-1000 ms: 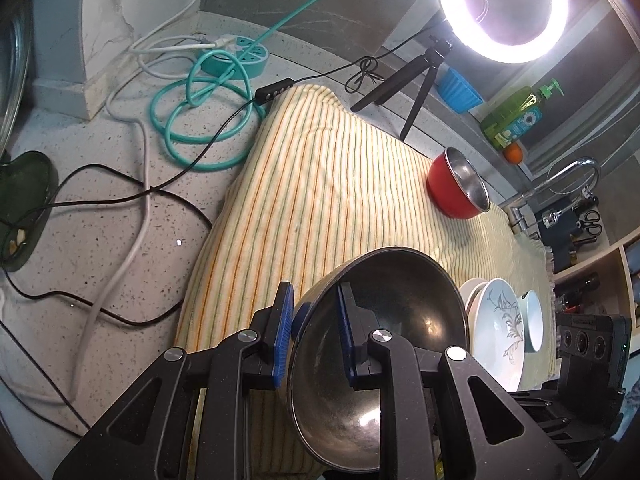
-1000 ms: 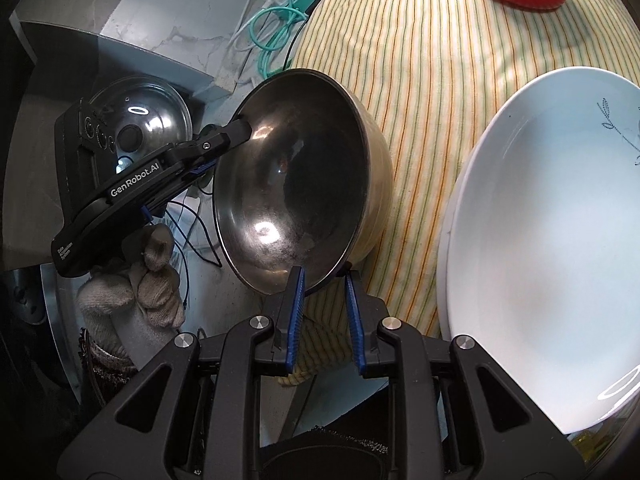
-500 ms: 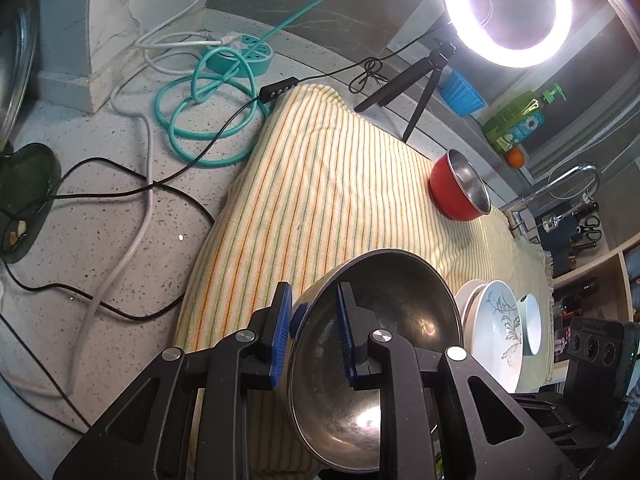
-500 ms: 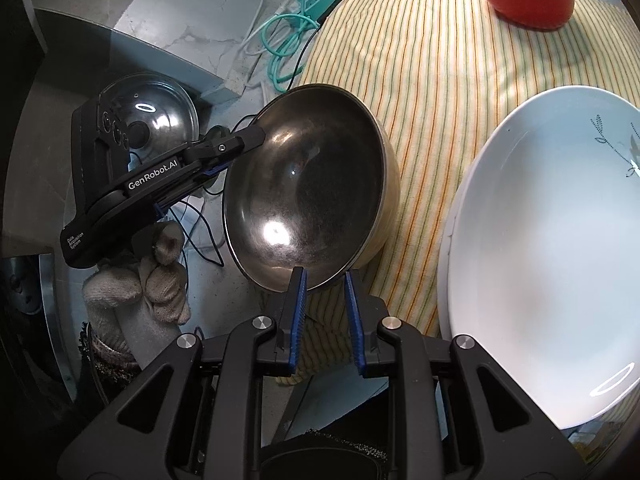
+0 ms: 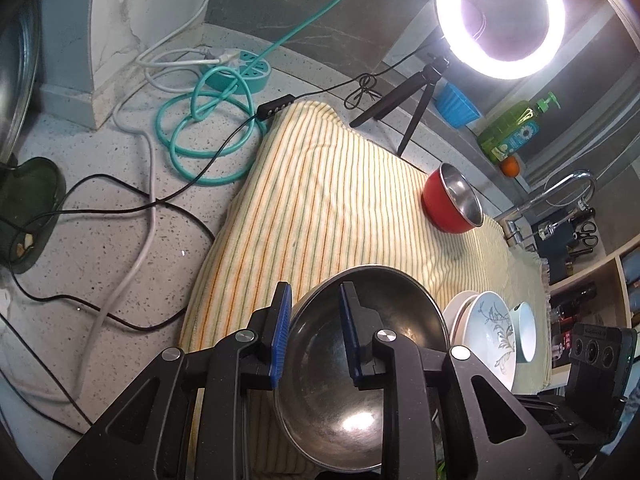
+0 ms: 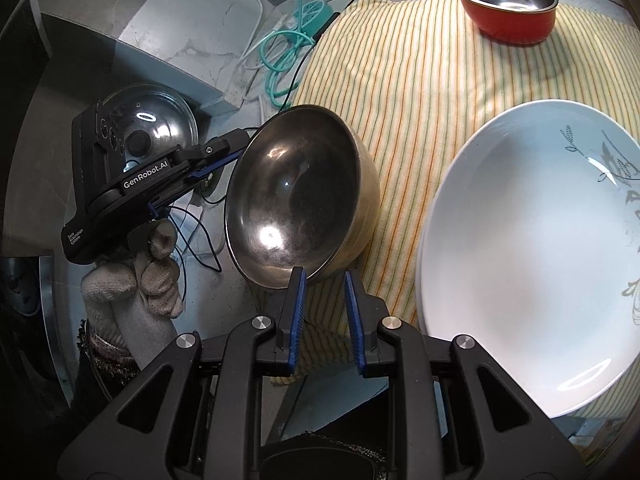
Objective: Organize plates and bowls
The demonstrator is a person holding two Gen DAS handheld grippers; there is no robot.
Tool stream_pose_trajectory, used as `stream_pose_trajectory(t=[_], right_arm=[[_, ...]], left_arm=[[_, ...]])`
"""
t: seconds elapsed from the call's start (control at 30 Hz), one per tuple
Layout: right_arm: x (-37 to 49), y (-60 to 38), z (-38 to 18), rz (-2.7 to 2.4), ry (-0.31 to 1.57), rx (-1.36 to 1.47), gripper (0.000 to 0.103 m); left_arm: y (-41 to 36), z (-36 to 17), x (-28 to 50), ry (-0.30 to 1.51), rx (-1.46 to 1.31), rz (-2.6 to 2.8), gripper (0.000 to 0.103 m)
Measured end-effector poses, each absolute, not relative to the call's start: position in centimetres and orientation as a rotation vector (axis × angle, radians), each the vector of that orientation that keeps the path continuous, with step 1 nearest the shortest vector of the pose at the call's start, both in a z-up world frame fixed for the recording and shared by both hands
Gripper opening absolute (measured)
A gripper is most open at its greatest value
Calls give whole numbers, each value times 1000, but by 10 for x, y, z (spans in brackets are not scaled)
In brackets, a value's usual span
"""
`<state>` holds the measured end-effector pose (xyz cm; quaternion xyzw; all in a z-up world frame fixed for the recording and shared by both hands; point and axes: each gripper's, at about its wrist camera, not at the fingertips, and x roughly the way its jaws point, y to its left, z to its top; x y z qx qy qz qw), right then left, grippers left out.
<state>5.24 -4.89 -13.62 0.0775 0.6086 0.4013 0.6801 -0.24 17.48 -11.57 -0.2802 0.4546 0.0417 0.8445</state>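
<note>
A steel bowl [image 5: 360, 380] leans tilted on the near corner of the striped cloth [image 5: 320, 200], its rim pinched in my left gripper [image 5: 314, 296], whose jaws are opening. In the right wrist view the same bowl [image 6: 296, 200] shows its gold outer wall, with the left gripper [image 6: 236, 152] at its left rim. My right gripper [image 6: 323, 280] hovers just below the bowl, narrowly open, with only cloth showing between its fingers. A white leaf-patterned plate [image 6: 540, 260] lies to the right. A red bowl [image 6: 508, 20] with a steel inside stands at the far end of the cloth.
Stacked plates [image 5: 492, 332] and a small pale bowl [image 5: 524, 332] sit at the cloth's right end. A ring light [image 5: 500, 16] on a tripod, a teal cable coil [image 5: 208, 120] and a faucet [image 5: 560, 192] border the cloth. A pot lid [image 6: 160, 128] lies left. A gloved hand [image 6: 156, 280] holds the left gripper.
The steel bowl has sunk onto the cloth and tipped less steeply. In the right wrist view it has drifted up and away from the fingertips. The left pads stand slightly wider.
</note>
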Motion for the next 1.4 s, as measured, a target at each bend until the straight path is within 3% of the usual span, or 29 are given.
stream_pose_trajectory(t=[0.13,0.2,0.27,1.03,1.4], right_arm=[[54,-62,-129,893,1337,189,28],[55,-69,-124,887,1313,192,40],[57,-76,-117,883,1285,200,44],[128,-171,-58,697,1093,323,45],[207,-186,-87,600,1154,474,45]], left_arm=[[173,-107,0,937,-592,81,22],[171,-103,1,927,-595,76,22],[169,-98,4,916,-598,67,22],[103,-69,81,894,-545,-119,23],[86,-89,166,964,-557,-153,23]])
